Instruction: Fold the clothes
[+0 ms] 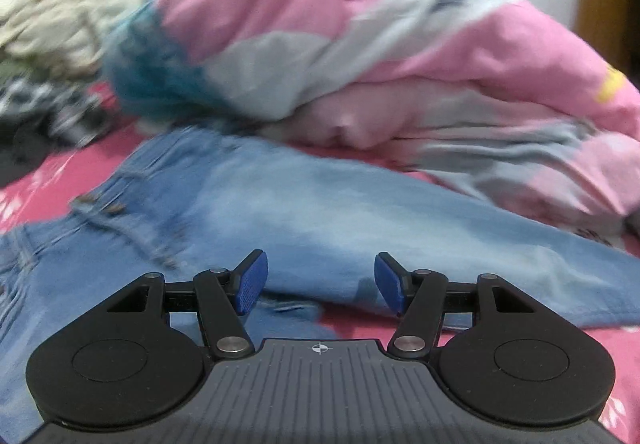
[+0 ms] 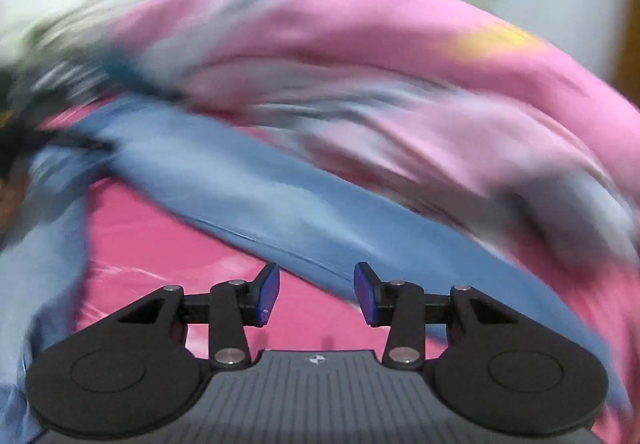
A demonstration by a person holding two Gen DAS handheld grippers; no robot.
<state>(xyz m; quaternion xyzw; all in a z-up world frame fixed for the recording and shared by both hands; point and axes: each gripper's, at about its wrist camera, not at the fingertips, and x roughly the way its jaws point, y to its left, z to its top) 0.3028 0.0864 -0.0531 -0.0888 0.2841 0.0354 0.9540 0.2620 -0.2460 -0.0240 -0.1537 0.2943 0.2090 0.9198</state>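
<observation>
The jeans [image 1: 280, 200] are faded blue denim, soft and matt, with stitched seams and small dull metal rivets near the waistband. The quilt [image 1: 360, 28] behind is smooth matt cloth in pink, grey and teal. The bedsheet [image 2: 160, 240] is pink printed fabric. The left gripper [image 1: 320, 286] is matt black plastic with textured blue pads [image 1: 250, 286] and shiny metal pins.

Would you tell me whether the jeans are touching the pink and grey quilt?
Touching: in the left wrist view the jeans run under the edge of the quilt with no bedsheet between.
</observation>
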